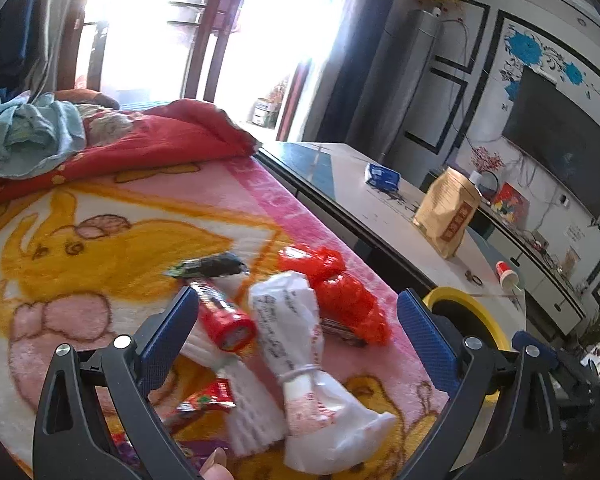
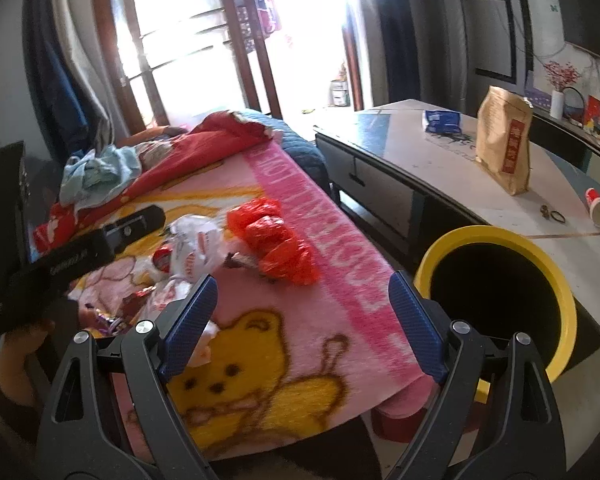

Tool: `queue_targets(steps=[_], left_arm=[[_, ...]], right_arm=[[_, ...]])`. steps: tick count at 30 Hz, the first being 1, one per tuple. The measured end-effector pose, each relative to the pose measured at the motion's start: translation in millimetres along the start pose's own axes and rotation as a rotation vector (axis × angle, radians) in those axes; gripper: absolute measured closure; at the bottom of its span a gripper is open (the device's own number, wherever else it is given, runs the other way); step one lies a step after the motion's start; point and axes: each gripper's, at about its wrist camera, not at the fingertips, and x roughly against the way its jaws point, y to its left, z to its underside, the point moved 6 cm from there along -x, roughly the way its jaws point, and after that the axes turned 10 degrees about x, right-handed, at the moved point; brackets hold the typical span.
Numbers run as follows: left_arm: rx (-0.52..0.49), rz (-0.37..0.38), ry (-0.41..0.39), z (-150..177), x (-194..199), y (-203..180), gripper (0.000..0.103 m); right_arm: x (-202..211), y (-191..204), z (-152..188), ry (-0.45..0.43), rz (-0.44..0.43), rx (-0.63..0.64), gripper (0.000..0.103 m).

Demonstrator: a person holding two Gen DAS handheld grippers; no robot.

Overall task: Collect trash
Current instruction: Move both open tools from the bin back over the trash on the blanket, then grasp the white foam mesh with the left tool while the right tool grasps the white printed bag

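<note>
Blue-padded left gripper (image 1: 294, 336) spread wide, holding nothing, low over a white tied bag (image 1: 300, 344) with unreadable print, lying between the jaws on the pink cartoon blanket (image 1: 100, 216). Red wrapper (image 1: 226, 318) touching the left pad; crumpled red plastic bag (image 1: 340, 296) just beyond the white one, toward the right pad. Right gripper (image 2: 302, 324) likewise spread and empty, above bare blanket, short of the red bag. Yellow-rimmed bin (image 2: 496, 236) just right of it, dark inside, contents not discernible. Brown paper pouch (image 2: 504, 140) with red label upright on the table (image 2: 420, 160); blurred lettering along the blanket's pink border.
</note>
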Motion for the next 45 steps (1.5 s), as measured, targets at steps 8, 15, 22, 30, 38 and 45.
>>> queue_targets(steps=[8,15,22,30,38,45], left_arm=[[0.047,-0.038,-0.013,-10.9,4.1,30.3,0.007],[0.108,-0.076,0.003,-19.4,1.9,67.9,0.007],[0.166,-0.134,0.059,-16.5,-10.7,109.0,0.007],[0.288,-0.072,0.161,-0.3,-33.6,134.1,0.029],[0.358,-0.004,0.237,10.6,-53.5,134.0,0.052],[0.337,0.013,0.264,11.5,-65.1,128.5,0.053]], right_arm=[[-6.6,28.9,-0.4,0.0,-0.047,0.057,0.021],[-17.6,53.7,3.2,0.022,-0.086,0.104,0.02],[-28.8,68.7,4.3,0.039,-0.092,0.138,0.02],[-43.0,77.7,6.6,0.062,-0.085,0.159,0.02],[-58.2,86.1,6.0,0.076,-0.089,0.183,0.02],[-74.2,89.6,9.5,0.111,-0.113,0.176,0.02]])
